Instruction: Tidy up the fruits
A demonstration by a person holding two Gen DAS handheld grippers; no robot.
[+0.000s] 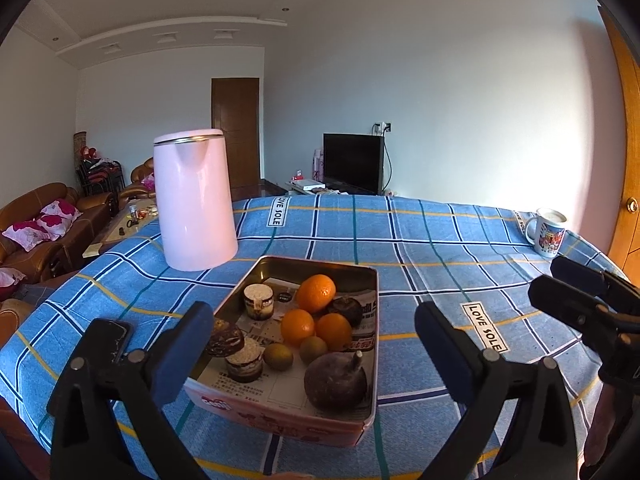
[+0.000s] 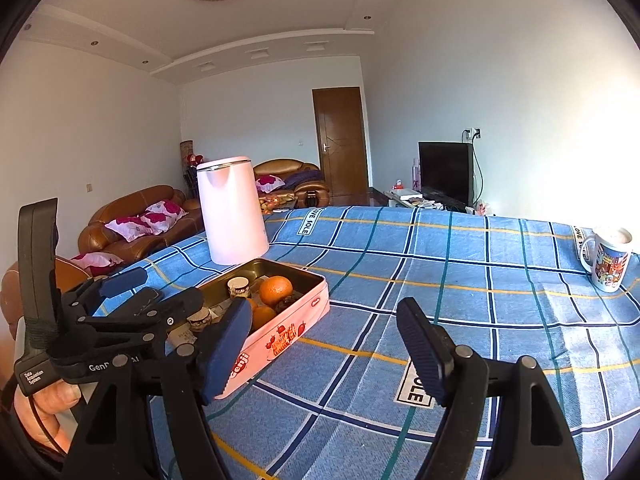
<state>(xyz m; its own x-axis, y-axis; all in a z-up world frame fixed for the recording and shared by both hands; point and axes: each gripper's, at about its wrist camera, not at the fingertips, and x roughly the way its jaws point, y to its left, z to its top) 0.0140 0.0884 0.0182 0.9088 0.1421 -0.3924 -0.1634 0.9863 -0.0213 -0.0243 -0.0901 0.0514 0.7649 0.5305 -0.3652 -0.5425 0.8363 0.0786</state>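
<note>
A pink rectangular tin (image 1: 362,430) (image 2: 298,322) lined with newspaper stands on the blue checked tablecloth. In it lie three oranges (image 1: 316,293) (image 2: 276,290), two small green fruits (image 1: 279,357), a large dark round fruit (image 1: 335,382), a smaller dark fruit (image 1: 347,310) and small paper-cup cakes (image 1: 258,301). My left gripper (image 1: 314,354) is open and empty, its fingers on either side of the tin's near end. My right gripper (image 2: 324,350) is open and empty, over the cloth to the right of the tin; it also shows at the right edge of the left wrist view (image 1: 576,300).
A tall pink kettle (image 1: 194,202) (image 2: 232,210) stands behind the tin. A printed mug (image 1: 548,232) (image 2: 610,258) stands at the table's far right. A dark phone (image 1: 116,334) lies left of the tin. Sofas, a TV and a door are beyond the table.
</note>
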